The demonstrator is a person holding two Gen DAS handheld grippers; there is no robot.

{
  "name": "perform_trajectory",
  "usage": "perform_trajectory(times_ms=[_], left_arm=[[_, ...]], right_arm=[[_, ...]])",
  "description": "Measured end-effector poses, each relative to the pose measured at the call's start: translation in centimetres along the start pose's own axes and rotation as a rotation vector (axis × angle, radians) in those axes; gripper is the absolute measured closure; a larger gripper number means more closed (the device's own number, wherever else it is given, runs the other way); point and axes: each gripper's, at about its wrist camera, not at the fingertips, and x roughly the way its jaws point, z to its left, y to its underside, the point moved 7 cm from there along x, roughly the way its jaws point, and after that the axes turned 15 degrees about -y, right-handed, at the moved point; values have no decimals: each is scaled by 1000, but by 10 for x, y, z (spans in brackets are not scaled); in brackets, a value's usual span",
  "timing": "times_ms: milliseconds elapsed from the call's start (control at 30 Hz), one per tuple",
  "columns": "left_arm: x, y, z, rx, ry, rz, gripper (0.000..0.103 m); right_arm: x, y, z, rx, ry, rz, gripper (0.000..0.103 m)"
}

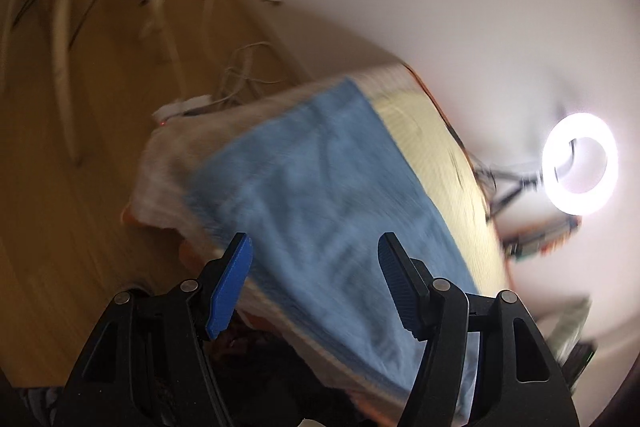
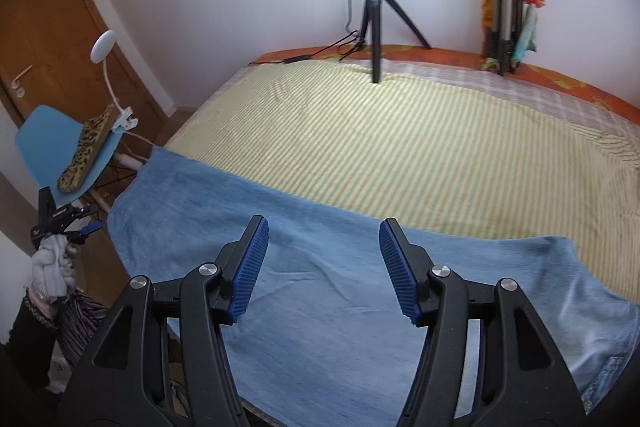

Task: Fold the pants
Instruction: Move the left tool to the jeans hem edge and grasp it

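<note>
Two sets of jaws, both mine, and both stand apart with nothing between the pads. My right gripper (image 2: 324, 269) hangs over the pants (image 2: 320, 279), its blue pads clear of the denim. My left gripper (image 1: 314, 285) is just as wide and just as empty, though its view is smeared by blur.

The pants lie in a long flat band along the near edge of the bed (image 2: 380, 147), on the striped yellow sheet. One end reaches toward the bed's left corner by the blue chair (image 2: 44, 143); the other end, with seams and a rivet showing, runs off to the right.

Risks, as I judge them: the denim sits close to the near edge, so a careless tug could drag it off the bed. Pinching only the top layer would leave the lower layer behind and give a crooked fold. Grabbing sheet along with denim would rumple the surface. With my left view this blurred, I could misjudge where that end lies and close on nothing.
</note>
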Motion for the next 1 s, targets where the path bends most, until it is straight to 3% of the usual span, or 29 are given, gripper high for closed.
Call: perform_trajectory(times_ms=[200,367,467,633,733,867,933,1000], left_arm=[[23,-4,39,-165,-6,29,38],[39,-6,53,-196,-2,49,38],[47,-10,54,-232,38,59,38],[55,-12,55,-283,90,45,38],[53,-13,51,-267,84,7,40],[38,-15,45,-230,57,-52,65],[31,-16,42,-203,47,-83,73],[28,-18,38,-167,30,-112,73]], right_arm=[[16,8,1,5,-19,34,42],[18,8,-7,40,-24,30,42],[15,7,-10,55,-35,23,42],[16,6,-13,66,-33,21,42],[17,7,-14,67,-31,28,42],[20,8,-16,68,-24,36,42],[22,8,-17,72,-23,38,42],[23,8,-18,73,-20,40,42]])
